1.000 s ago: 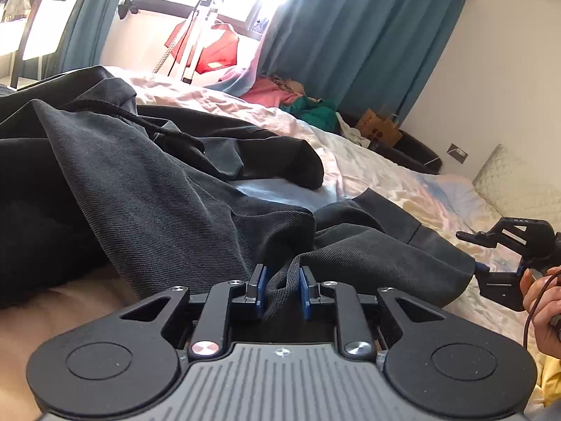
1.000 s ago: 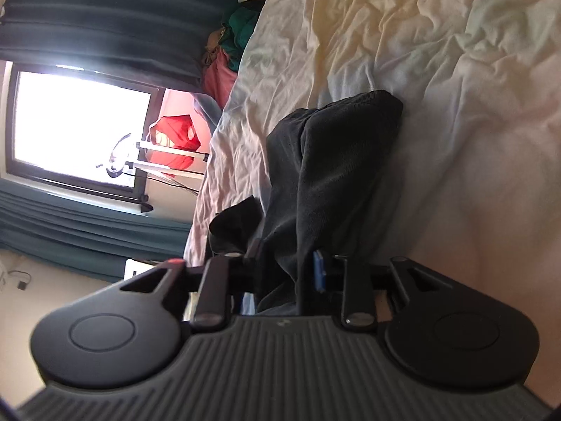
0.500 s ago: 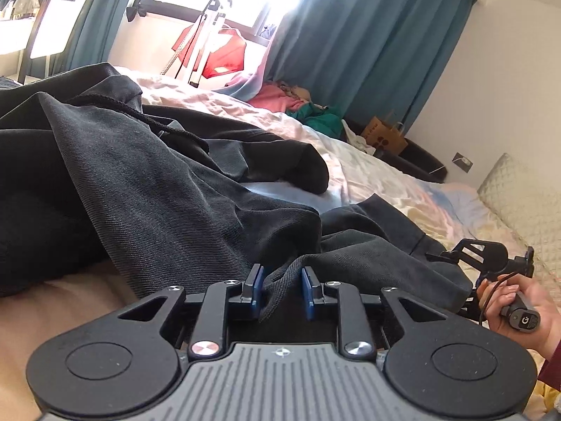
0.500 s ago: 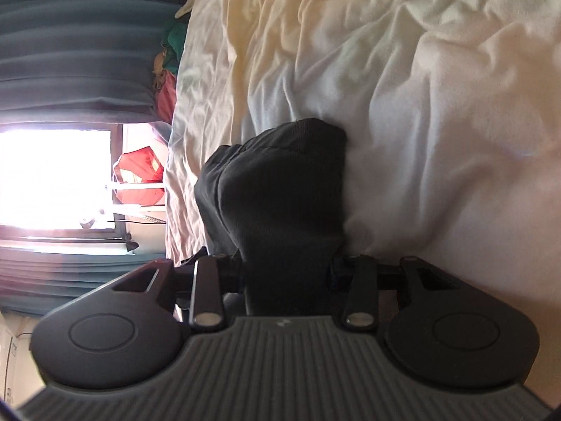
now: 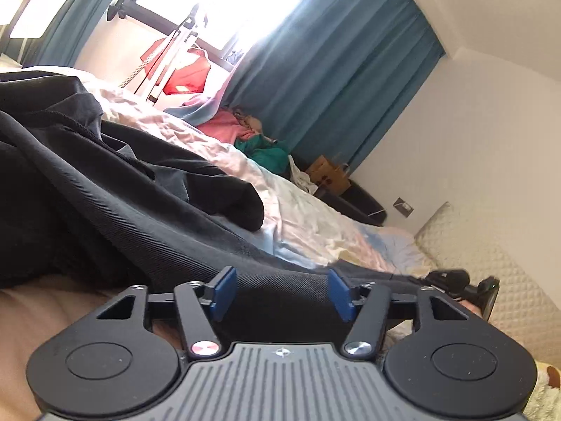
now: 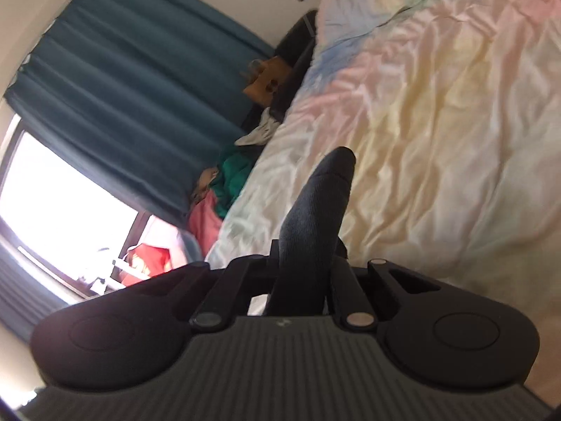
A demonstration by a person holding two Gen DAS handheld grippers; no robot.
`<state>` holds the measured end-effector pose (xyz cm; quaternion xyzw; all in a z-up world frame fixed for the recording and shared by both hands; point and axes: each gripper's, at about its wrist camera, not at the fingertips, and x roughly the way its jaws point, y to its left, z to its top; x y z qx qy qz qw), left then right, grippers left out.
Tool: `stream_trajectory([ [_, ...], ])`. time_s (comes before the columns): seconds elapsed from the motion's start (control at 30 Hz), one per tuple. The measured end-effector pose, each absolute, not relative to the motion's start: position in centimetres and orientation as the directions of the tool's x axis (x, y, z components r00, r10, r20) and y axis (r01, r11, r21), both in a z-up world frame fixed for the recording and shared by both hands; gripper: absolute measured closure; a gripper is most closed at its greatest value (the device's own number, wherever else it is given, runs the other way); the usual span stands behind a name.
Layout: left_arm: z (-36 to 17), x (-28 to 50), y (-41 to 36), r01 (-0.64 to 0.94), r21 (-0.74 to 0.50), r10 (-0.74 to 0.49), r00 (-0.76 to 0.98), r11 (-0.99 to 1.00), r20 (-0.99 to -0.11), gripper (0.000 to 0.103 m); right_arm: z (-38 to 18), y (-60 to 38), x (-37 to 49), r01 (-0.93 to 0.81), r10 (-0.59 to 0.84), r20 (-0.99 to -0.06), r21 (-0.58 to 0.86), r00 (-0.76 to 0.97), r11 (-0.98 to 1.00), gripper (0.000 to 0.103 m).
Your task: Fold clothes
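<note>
A dark grey garment (image 5: pixel 105 210) lies crumpled across the bed in the left wrist view, spreading from the left down to my left gripper (image 5: pixel 280 277). That gripper's jaws are opening; the cloth runs between the blue pads (image 5: pixel 224 291), which stand wide and do not press it. At the right edge of that view a hand holds my right gripper (image 5: pixel 452 277) low over the bed. In the right wrist view my right gripper (image 6: pixel 306 256) is shut on a narrow fold of the dark garment (image 6: pixel 322 193), which sticks out ahead over the sheet.
A wrinkled pastel sheet (image 6: pixel 438 122) covers the bed. Pink and green clothes (image 5: pixel 259 140) are piled at its far side by teal curtains (image 5: pixel 333 70). A cardboard box (image 5: pixel 328 173) and a rack with a red garment (image 5: pixel 186 73) stand beyond. A quilted pillow (image 5: pixel 491 263) lies at the right.
My left gripper's jaws have spread and let go of the pinched cloth, and the view has tilted. My right gripper has closed on the dark fold and swung across the bed.
</note>
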<state>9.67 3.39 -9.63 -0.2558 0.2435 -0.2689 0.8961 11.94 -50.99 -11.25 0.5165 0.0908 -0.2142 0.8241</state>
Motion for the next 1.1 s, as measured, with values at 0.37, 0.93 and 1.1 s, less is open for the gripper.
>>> stream_trajectory([
  [0.37, -15.8, 8.4, 17.4, -0.461, -0.83, -0.277, 0.792, 0.315, -0.545, 0.025, -15.9, -53.1, 10.6, 0.543, -0.207, -0.509, 0.822, 0.836, 0.17, 0.093],
  [0.93, -7.2, 7.9, 26.0, -0.426, -0.859, -0.009, 0.895, 0.284, -0.446, 0.094, -16.2, -53.6, 10.2, 0.556, -0.211, -0.521, 0.815, 0.827, 0.166, 0.093],
  [1.1, -0.9, 5.6, 29.9, -0.423, -0.866, -0.048, 0.892, 0.269, -0.45, 0.095, -14.3, -53.4, 9.0, 0.532, -0.307, -0.456, 0.813, 0.835, 0.237, 0.095],
])
